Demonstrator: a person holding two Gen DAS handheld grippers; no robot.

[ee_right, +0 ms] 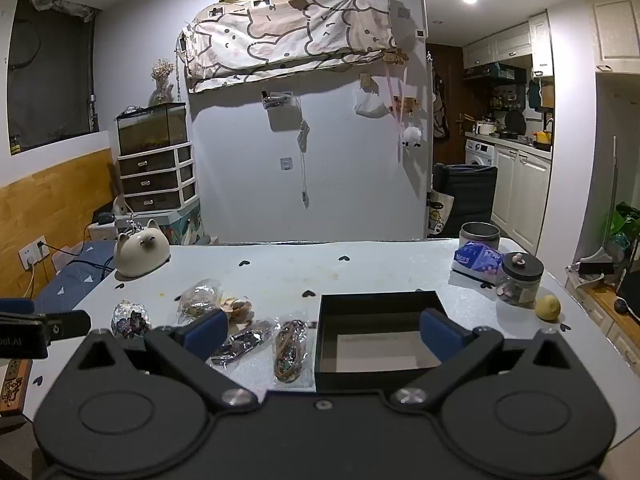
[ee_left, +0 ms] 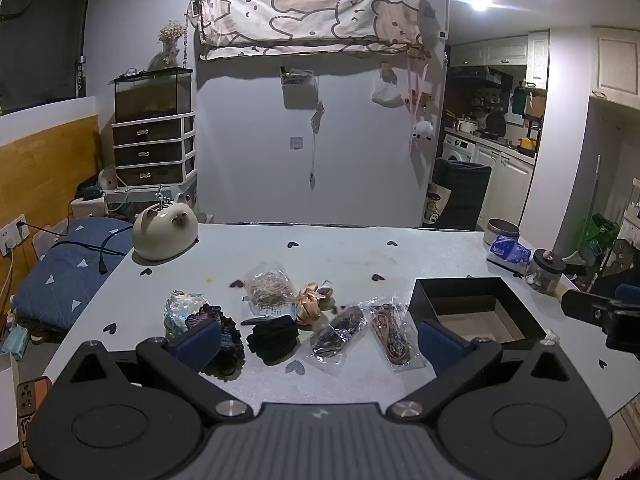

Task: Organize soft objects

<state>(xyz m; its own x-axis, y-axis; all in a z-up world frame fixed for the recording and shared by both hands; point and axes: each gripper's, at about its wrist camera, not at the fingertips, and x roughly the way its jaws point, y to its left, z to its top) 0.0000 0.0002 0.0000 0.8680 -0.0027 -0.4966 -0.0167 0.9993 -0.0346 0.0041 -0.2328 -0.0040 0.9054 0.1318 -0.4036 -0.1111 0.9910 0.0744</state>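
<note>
Seven or so soft bits are lined up across the table (ee_left: 352, 252), nothing packed yet as far as I can tell. The black box (ee_left: 476, 312) sits at about 3 o'clock of the row and looks empty. Going down in size: crochet piece (ee_left: 228, 332) at the 9 o'clock end with a foil-ish bag (ee_left: 182, 310) touching it, a black scrunchie pile (ee_left: 274, 338) just beside that, clear bag of pale ties (ee_left: 268, 286) behind at 12 o'clock, two bagged cords (ee_left: 394, 330) and (ee_left: 340, 330) near the box, and a satin bow (ee_left: 314, 300) in the middle.

Both grippers hang above the near edge, left gripper (ee_left: 318, 338) and right gripper (ee_right: 324, 330), fingers spread wide, holding nothing.

My worry: those plastic bags look slippery and lie flat, so fingers could skate off or pinch only film and drop it. The bags overlap too, so grabbing one might drag its neighbour. The box looks light; bump its wall and it'll probably slide.
</note>
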